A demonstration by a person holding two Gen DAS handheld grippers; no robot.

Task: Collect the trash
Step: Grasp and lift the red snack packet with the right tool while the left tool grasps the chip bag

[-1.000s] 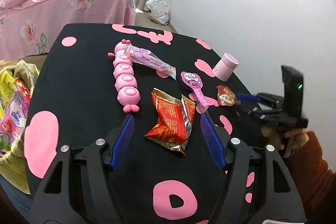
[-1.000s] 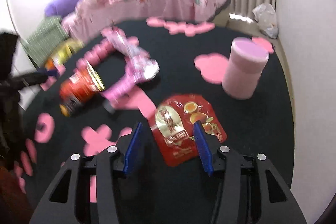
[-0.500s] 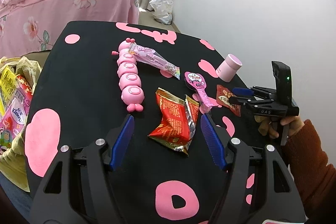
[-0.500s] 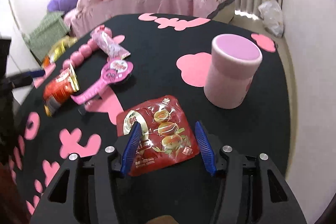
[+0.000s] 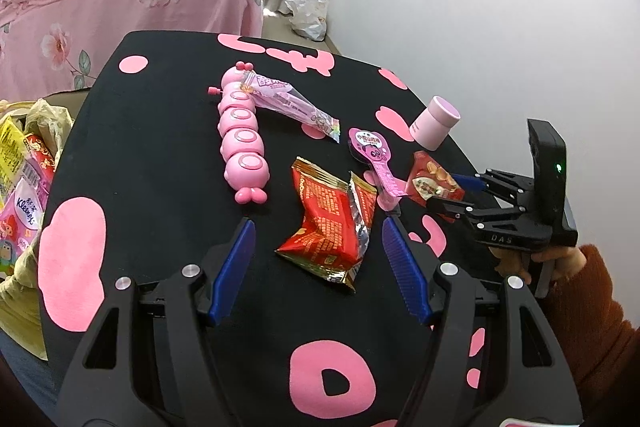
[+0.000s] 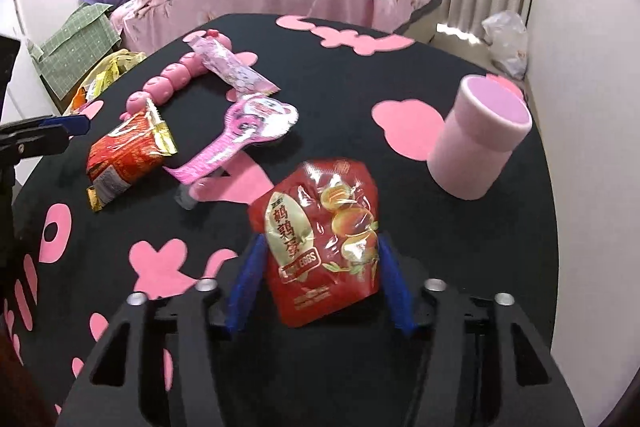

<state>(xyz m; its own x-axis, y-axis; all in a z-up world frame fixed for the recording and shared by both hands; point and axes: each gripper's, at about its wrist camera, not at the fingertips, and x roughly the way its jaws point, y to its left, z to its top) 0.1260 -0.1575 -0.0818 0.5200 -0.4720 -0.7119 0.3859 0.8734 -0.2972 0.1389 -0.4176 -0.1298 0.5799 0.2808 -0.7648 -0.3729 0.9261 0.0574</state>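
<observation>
Four wrappers remain on the table (image 5: 168,155); right gripper (image 6: 318,263) pinches the quail-egg packet (image 6: 320,239), left gripper (image 5: 316,259) spread wide, empty.

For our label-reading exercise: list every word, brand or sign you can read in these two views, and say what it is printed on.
"Kleenex": pink tissue pack in the yellow bag beside the table.
"DAS": black body of the right gripper.
"EGGS", beside large Chinese characters: red quail-egg snack pouch between the right gripper's blue fingers.
Print on the crumpled red-and-gold foil wrapper, pink paddle-shaped card and pink candy sachet: too small or blurred to read.
</observation>
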